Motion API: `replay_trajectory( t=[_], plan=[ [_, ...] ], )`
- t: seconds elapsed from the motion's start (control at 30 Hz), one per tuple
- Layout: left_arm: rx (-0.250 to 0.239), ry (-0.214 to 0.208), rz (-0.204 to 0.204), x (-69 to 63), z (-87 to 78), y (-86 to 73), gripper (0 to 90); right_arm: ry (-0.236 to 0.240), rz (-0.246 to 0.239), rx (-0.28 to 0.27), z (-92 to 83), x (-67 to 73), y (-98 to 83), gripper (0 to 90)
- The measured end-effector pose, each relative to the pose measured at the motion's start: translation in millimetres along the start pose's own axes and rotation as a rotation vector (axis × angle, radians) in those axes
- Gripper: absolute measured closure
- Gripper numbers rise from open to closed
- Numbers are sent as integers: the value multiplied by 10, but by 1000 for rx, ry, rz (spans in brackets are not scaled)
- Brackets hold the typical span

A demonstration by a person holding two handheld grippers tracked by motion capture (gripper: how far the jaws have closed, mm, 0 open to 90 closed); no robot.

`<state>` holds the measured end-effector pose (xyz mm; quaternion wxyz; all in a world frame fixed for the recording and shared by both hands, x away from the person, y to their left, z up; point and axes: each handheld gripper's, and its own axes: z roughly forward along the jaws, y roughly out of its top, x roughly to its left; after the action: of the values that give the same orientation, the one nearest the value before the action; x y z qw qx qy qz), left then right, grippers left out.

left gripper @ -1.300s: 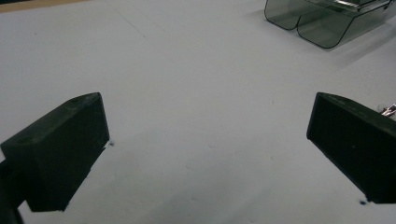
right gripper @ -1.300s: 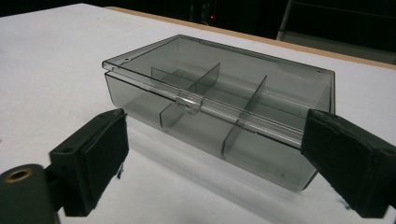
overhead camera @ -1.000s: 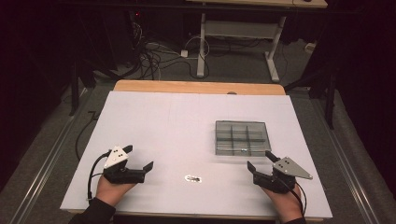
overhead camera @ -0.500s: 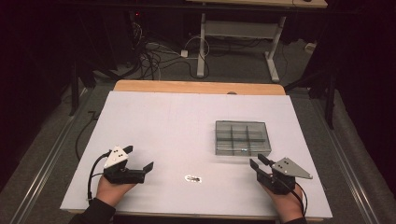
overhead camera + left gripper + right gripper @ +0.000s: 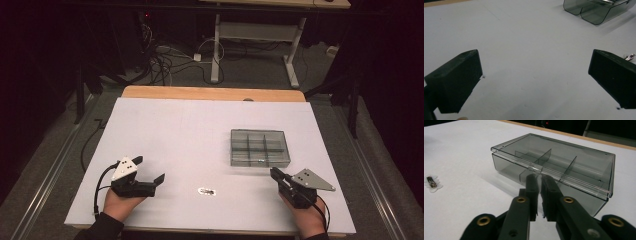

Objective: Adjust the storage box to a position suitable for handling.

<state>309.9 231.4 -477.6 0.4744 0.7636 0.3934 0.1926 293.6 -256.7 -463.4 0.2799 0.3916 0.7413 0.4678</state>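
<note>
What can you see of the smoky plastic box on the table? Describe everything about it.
The box is a shallow, rectangular case of transparent grey plastic, divided inside by partitions into small compartments. Its clear lid lies shut on top. It sits flat on the white table, on the right half. The right gripper points at its front edge, seemingly just short of touching it.

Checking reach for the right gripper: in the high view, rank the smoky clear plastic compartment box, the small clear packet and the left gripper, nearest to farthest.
1. Smoky clear plastic compartment box, just ahead of the right gripper.
2. Small clear packet, mid-table towards the left.
3. Left gripper, far left side.
</note>
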Motion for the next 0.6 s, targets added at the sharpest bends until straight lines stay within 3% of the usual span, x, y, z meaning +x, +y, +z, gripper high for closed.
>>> replay_trajectory(
  t=[0.6],
  plan=[
    [-28,15,-14,5,-1,-12,0,5,0,-18,-54,-63,16,900]
  ],
)
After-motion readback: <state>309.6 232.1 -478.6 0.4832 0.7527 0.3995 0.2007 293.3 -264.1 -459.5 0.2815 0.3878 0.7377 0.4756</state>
